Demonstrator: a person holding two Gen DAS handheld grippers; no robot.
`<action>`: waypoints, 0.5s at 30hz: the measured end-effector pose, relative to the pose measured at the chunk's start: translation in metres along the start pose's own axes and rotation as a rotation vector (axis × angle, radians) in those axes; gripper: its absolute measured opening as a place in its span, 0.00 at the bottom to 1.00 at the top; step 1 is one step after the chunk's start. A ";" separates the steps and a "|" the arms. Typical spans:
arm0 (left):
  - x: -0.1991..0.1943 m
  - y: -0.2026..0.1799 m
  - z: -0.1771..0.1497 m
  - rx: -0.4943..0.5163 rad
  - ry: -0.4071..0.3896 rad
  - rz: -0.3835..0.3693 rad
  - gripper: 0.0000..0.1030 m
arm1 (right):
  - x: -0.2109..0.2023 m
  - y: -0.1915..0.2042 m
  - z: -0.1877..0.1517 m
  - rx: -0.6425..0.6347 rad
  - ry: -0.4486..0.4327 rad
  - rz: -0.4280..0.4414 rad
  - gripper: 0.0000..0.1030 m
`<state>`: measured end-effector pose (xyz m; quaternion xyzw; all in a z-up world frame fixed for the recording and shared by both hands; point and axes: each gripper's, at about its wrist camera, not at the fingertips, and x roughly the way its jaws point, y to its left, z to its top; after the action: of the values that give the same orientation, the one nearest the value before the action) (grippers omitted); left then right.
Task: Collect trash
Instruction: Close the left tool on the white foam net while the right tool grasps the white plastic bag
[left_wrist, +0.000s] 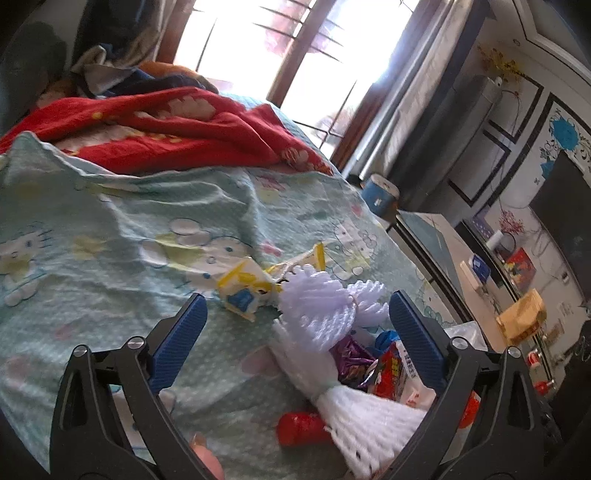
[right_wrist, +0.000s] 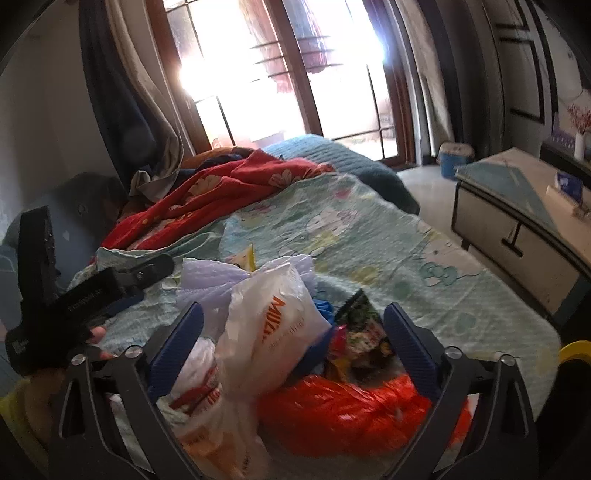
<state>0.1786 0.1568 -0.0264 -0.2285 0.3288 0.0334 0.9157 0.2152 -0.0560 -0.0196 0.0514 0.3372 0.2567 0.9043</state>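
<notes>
1. The trash lies in a loose pile on the pale green cartoon-print bedspread (left_wrist: 110, 229), near the bed's near edge.
2. The left wrist view shows white foam netting (left_wrist: 325, 306), a yellow-and-white wrapper (left_wrist: 245, 291) just beyond it, a purple wrapper (left_wrist: 351, 356), a red-and-white packet (left_wrist: 395, 373) and a small red piece (left_wrist: 303, 428).
3. The right wrist view shows what the left does not: a white plastic bag with orange lettering (right_wrist: 273, 328) standing over the pile, an orange plastic bag (right_wrist: 351, 406) beside it, and a dark printed packet (right_wrist: 364, 325) behind.
4. The left gripper (left_wrist: 295, 321) hangs over the pile with its blue fingers (left_wrist: 181, 339) spread wide and released; the foam netting lies between them, and neither pad presses on it.
5. The right gripper (right_wrist: 291, 332) is likewise released, its fingers (right_wrist: 410, 350) wide apart on either side of the 2 bags, gripping nothing.
6. Only the right wrist view shows the left gripper's black body from outside, at the left, with a person's fingertips (right_wrist: 96, 334) on it.
7. A red floral blanket (right_wrist: 221, 192) is bunched further up the bed; beyond it stands a bright window (right_wrist: 273, 74).
8. A low cabinet (right_wrist: 517, 221) stands to the right of the bed.
</notes>
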 end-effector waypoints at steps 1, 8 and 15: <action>0.004 0.000 0.001 -0.003 0.013 -0.002 0.83 | 0.003 0.000 0.001 0.007 0.010 0.008 0.84; 0.026 0.004 0.002 -0.052 0.074 -0.033 0.67 | 0.015 0.002 -0.005 0.047 0.068 0.085 0.53; 0.035 0.004 -0.003 -0.055 0.115 -0.036 0.30 | 0.006 0.001 -0.008 0.062 0.059 0.103 0.30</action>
<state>0.2031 0.1555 -0.0516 -0.2609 0.3759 0.0128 0.8891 0.2137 -0.0528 -0.0285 0.0889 0.3683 0.2938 0.8776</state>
